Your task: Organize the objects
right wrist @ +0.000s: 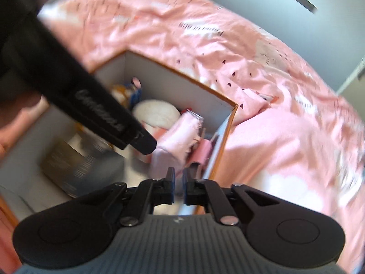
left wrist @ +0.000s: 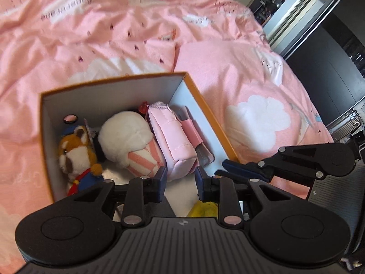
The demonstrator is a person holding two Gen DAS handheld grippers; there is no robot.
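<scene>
Lying inside the orange box (left wrist: pixel 205 105) on the bed (left wrist: pixel 251 86), against its right wall, the pink pouch (left wrist: pixel 175 134) looks soft and light; pinching its padded lower end seems safest. Left tongs (left wrist: pixel 180 180) hang spread and empty; right tongs (right wrist: pixel 179 182) narrowly parted, empty.

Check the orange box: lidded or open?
Open. The box shows no lid; plush toys and a pink pouch lie visible inside.

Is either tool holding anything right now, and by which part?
Cannot tell: the pink pouch has its near end between the left tool fingertips, clamping unclear. The right tool holds nothing visible.
</scene>
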